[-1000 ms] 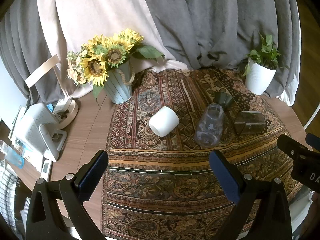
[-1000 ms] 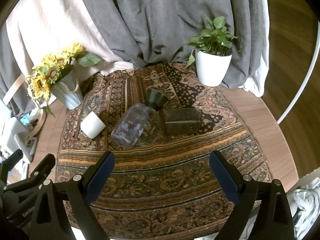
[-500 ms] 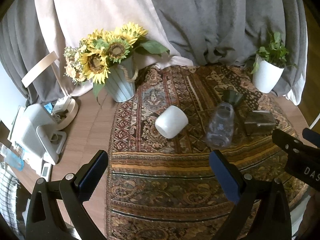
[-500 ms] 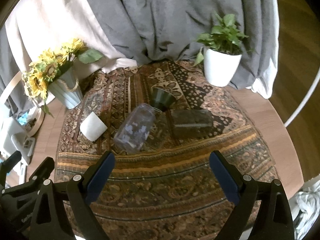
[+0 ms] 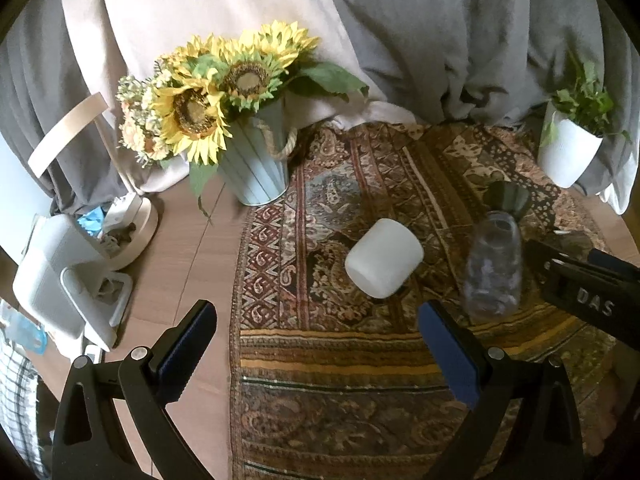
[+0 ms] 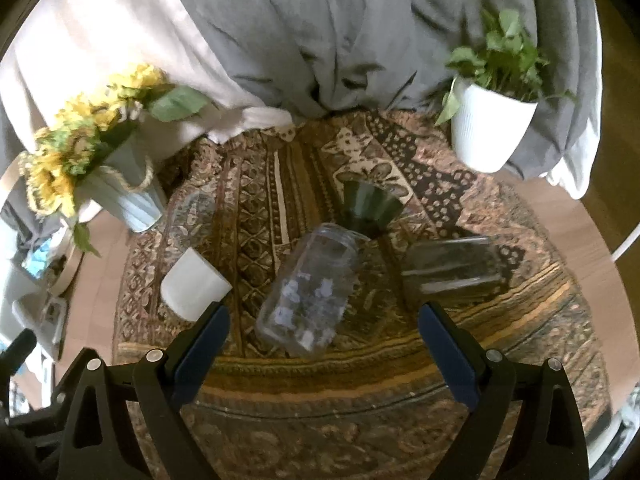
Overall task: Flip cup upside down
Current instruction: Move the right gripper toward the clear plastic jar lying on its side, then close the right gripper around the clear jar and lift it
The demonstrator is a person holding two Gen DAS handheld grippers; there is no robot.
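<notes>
Four cups lie ahead: one white cup, one clear glass, two dark glasses. Left gripper and right gripper gape wide, empty.

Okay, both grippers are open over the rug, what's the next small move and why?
Probably ease the right gripper forward around the clear glass jar: it lies on its side just ahead between open fingers, nothing gripped yet. The left gripper hangs open short of the white cup.

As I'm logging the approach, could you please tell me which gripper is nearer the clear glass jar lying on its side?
Right. The right gripper frames the clear glass jar; the left gripper faces the white cup.
</notes>
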